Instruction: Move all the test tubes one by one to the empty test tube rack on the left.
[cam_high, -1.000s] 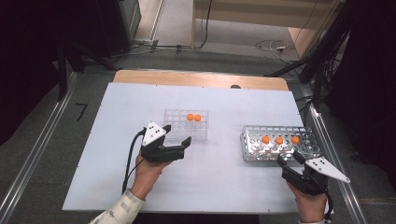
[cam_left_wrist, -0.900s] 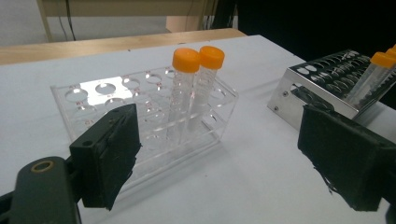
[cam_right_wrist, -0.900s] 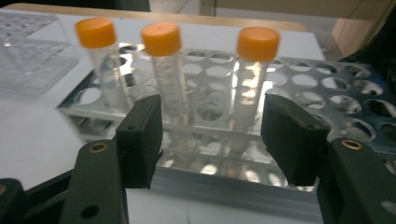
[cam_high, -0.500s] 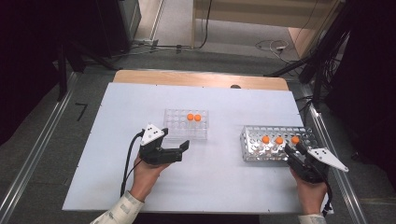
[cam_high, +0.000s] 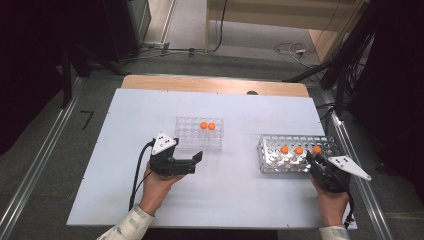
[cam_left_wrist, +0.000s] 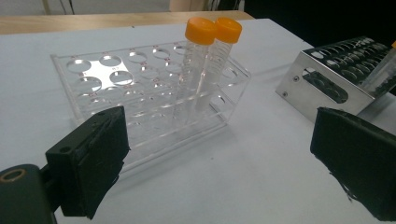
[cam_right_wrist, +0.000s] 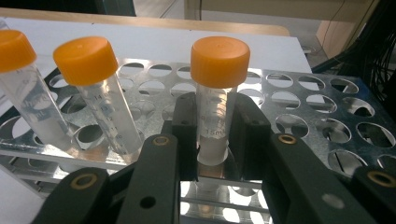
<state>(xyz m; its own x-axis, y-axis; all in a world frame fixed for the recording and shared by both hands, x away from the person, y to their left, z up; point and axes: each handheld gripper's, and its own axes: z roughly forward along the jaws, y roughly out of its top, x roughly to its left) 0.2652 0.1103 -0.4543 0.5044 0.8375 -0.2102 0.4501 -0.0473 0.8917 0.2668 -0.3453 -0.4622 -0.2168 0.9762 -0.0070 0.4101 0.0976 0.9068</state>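
Orange-capped tube (cam_right_wrist: 215, 109), rightmost of three standing in the metal rack (cam_right_wrist: 322, 121), sits between our right gripper (cam_right_wrist: 212, 140) pads; the jaws have just been closing, and in the right gripper view they now press the clear barrel on both sides, just below the cap. From the high view the right gripper (cam_high: 320, 162) meets the rack (cam_high: 270, 160) at its near right corner.

We judge the tube light, stiff and smooth-walled plastic, so it may slip or twist if pinched off-centre. The hold under the cap looks sound: the cap's lip would stop the tube sliding down through the pads. A straight upward lift should free it from its hole; a tilt could bind it against the rim.

Its two neighbours (cam_right_wrist: 93, 102) lean in nearby holes, close but apart.

Left gripper (cam_high: 187, 162) rests with jaws wide apart, nothing between them, just in front of the clear rack (cam_left_wrist: 154, 102), where two more capped tubes (cam_left_wrist: 205, 70) stand side by side.
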